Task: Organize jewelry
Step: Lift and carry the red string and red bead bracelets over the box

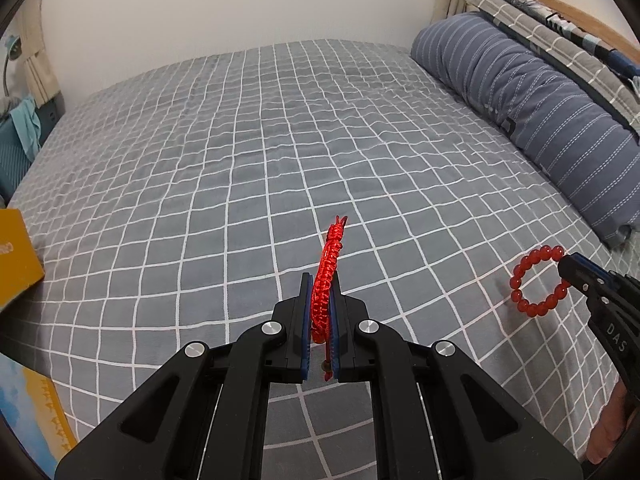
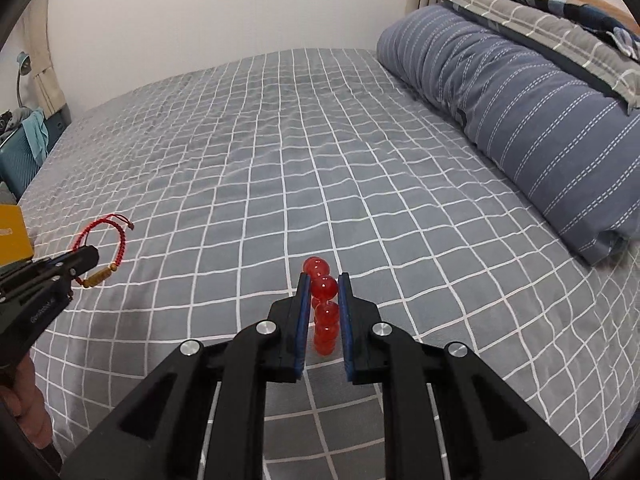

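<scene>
The left gripper [image 1: 320, 300] is clamped tight on a red braided cord bracelet [image 1: 327, 280], its jaws pressed flat against the weave, most of the loop standing up and forward out of the pads. Seen from the right wrist, that same bracelet hangs clear of the bedspread [image 2: 280, 160], its gold barrel bead [image 2: 100, 278] dangling below the jaws. The right gripper [image 2: 323, 300] is closed on a red bead bracelet [image 2: 324, 308], the blue pads [image 2: 303, 320] pinching one bead near the tips while the rest of the ring hangs in the air above the cover.

Off to the left lies a yellow box [image 1: 16, 256], likely where the pieces belong, though only its corner shows. A striped pillow [image 1: 540, 92] lies along the far right.

The bead grip looks the riskier one: round, glossy beads held at a single point could roll out of the pads on a quick swing, and the ring would drop into the soft cover. The cord's loose end may snag on the box edge.

Readable writing is scant: "DAS" on the right gripper's body in the left view; the box print is cut off
</scene>
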The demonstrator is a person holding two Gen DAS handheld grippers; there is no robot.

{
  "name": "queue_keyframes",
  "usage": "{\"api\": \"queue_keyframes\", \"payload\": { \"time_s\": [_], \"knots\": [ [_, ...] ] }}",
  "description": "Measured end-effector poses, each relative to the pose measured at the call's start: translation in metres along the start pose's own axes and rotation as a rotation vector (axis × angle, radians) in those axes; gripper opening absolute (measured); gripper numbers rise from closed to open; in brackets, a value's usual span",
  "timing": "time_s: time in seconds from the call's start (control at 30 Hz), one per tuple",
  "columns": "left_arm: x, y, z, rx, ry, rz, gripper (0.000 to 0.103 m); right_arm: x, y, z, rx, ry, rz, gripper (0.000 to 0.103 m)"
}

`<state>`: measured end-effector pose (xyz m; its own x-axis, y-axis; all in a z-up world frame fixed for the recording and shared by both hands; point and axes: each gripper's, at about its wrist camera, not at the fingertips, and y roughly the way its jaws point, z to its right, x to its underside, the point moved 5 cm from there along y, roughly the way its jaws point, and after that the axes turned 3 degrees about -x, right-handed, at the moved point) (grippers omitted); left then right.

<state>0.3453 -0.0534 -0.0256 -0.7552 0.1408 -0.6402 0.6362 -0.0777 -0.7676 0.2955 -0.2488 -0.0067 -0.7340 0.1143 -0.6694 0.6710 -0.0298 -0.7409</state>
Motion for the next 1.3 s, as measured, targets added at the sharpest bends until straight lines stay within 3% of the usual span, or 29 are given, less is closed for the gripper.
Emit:
{"api": "queue_keyframes", "payload": {
  "time_s": [0.4, 0.8, 1.3],
  "knots": [
    [0.009, -0.040, 0.013, -0.007, -0.006, 0.029, 0.007, -0.001, -0.043, -0.013, -0.029, -0.011, 0.038, 0.013],
    [0.039, -0.069, -0.002, -0.037, -0.031, 0.002, 0.007, -0.002, -0.094, -0.026, -0.071, -0.016, 0.097, 0.013],
    [0.059, -0.141, -0.027, -0.120, -0.055, 0.049, 0.007, 0.008, -0.135, -0.070, -0.148, -0.063, 0.105, 0.013]
  ]
}}
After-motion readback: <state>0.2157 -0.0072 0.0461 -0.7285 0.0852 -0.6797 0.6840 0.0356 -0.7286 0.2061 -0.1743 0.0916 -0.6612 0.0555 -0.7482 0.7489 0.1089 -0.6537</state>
